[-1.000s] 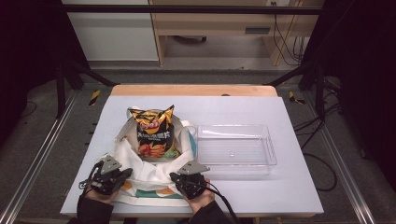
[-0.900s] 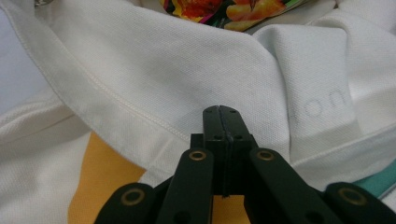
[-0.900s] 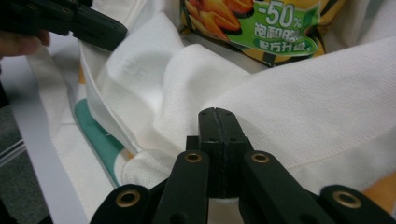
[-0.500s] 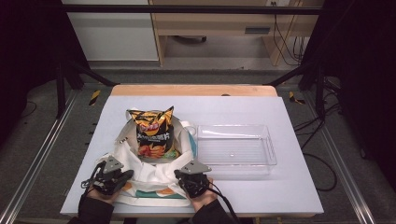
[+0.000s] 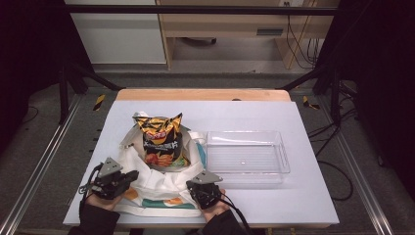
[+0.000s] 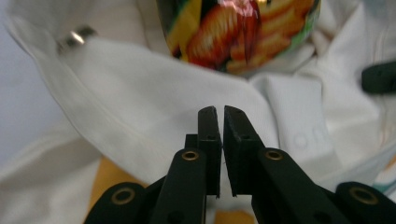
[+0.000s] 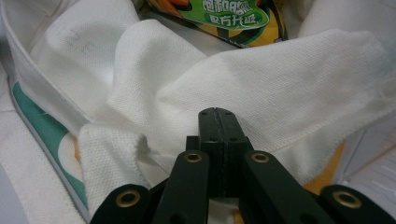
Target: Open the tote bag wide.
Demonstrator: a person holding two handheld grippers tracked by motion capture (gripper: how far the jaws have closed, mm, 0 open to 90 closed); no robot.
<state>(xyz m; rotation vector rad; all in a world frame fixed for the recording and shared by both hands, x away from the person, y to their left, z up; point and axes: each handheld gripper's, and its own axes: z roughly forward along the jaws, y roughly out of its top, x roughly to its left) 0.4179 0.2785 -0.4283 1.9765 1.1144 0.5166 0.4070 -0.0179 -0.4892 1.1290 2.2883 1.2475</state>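
Observation:
A white tote bag with teal and orange print lies open on the table, and an orange chip bag stands in its mouth. My left gripper is at the tote's near left edge. Its jaws have just been opening and stand a narrow slit apart, with nothing between them; white tote cloth and the chip bag lie beyond. My right gripper is at the tote's near right edge. Its jaws are pressed together against a fold of the cloth, below the chip bag.
A clear plastic tray sits right of the tote, close to my right gripper. A metal snap shows on the tote's strap. The white tabletop has free room at the far side and the right. The right gripper's tip shows across the cloth.

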